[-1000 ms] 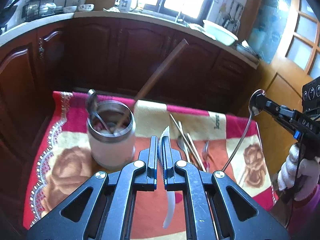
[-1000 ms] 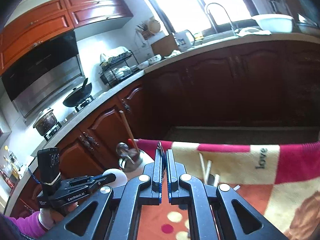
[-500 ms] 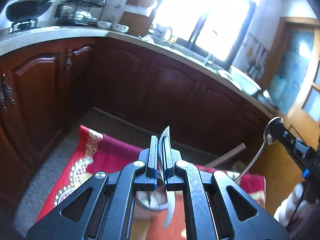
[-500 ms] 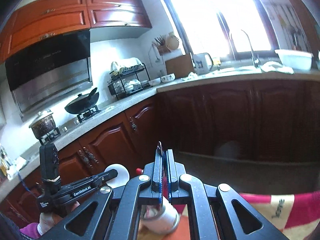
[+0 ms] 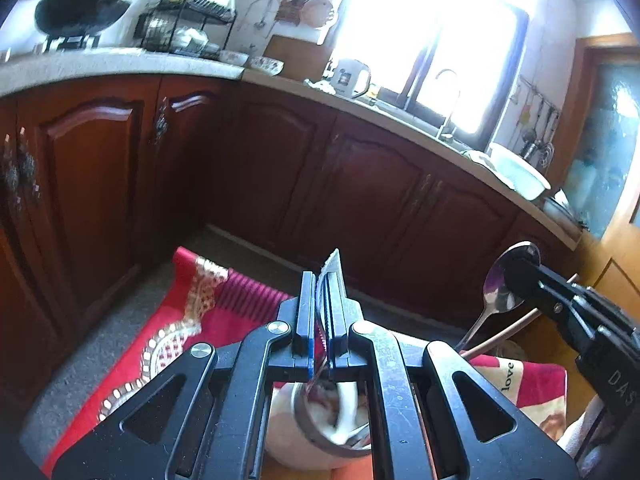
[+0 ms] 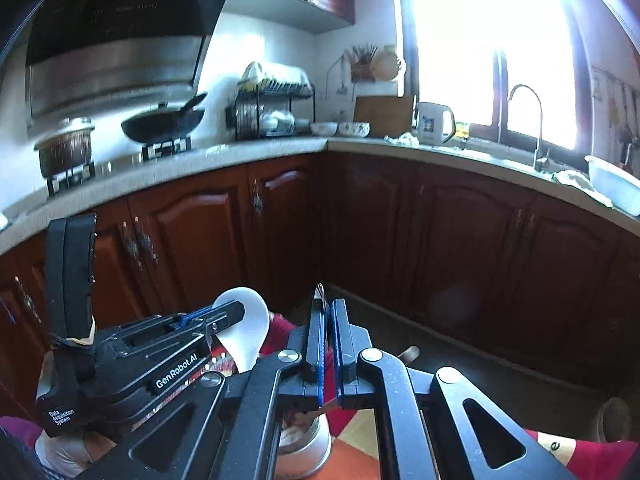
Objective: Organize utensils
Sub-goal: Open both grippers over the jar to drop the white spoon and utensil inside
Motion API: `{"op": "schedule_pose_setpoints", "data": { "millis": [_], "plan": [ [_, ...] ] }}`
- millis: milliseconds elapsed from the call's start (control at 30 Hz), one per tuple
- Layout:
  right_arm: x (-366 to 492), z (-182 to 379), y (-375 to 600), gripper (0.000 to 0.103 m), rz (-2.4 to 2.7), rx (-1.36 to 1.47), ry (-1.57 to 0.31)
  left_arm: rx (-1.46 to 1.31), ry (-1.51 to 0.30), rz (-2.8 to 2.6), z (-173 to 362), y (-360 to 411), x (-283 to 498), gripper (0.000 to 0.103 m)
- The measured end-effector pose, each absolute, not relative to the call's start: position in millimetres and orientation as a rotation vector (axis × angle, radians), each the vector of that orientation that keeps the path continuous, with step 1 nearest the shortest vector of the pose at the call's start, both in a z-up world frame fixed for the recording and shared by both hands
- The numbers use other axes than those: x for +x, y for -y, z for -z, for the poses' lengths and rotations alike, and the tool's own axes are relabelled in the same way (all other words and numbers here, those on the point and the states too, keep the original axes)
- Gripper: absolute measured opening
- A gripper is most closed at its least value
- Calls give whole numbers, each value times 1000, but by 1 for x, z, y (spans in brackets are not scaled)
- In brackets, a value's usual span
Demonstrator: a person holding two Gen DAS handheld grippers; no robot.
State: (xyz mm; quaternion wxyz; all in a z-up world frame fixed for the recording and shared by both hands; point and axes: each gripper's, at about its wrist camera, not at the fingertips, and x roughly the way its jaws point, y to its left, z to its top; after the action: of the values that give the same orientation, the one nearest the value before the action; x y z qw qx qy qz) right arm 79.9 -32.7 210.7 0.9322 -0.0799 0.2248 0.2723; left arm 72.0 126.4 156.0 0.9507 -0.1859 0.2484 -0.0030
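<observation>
Both grippers have swung from over the cloth (image 5: 224, 304) to above the cup (image 5: 320, 436). The left gripper (image 5: 323, 320) pinches a white spoon (image 6: 246, 328); the right gripper (image 6: 328, 344) pinches a metal spoon (image 5: 498, 296).

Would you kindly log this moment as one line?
left tool: shut on white spoon | right tool: shut on metal spoon | both above holder

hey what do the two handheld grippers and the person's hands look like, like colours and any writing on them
Both are black, angular linkage frames with silver pivot bolts and blue-edged finger pads. The left gripper carries white "GenRobot.AI" and "Data Acquisition System" lettering; the right gripper shows "DAS". The left hand wears a white glove below a magenta sleeve.
</observation>
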Motion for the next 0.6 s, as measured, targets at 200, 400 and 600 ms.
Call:
{"op": "schedule_pose_setpoints", "data": {
  "millis": [200, 400, 600],
  "plan": [
    [81, -184, 28, 3, -576, -191, -525, -368, -501, 9, -155, -128, 61, 3],
    [79, -163, 30, 3, -598, -182, -585, -341, -539, 29, -147, -118, 53, 3],
    [77, -171, 53, 35, -637, -62, -633, -341, -556, 26, -148, -119, 46, 12]
  ]
}}
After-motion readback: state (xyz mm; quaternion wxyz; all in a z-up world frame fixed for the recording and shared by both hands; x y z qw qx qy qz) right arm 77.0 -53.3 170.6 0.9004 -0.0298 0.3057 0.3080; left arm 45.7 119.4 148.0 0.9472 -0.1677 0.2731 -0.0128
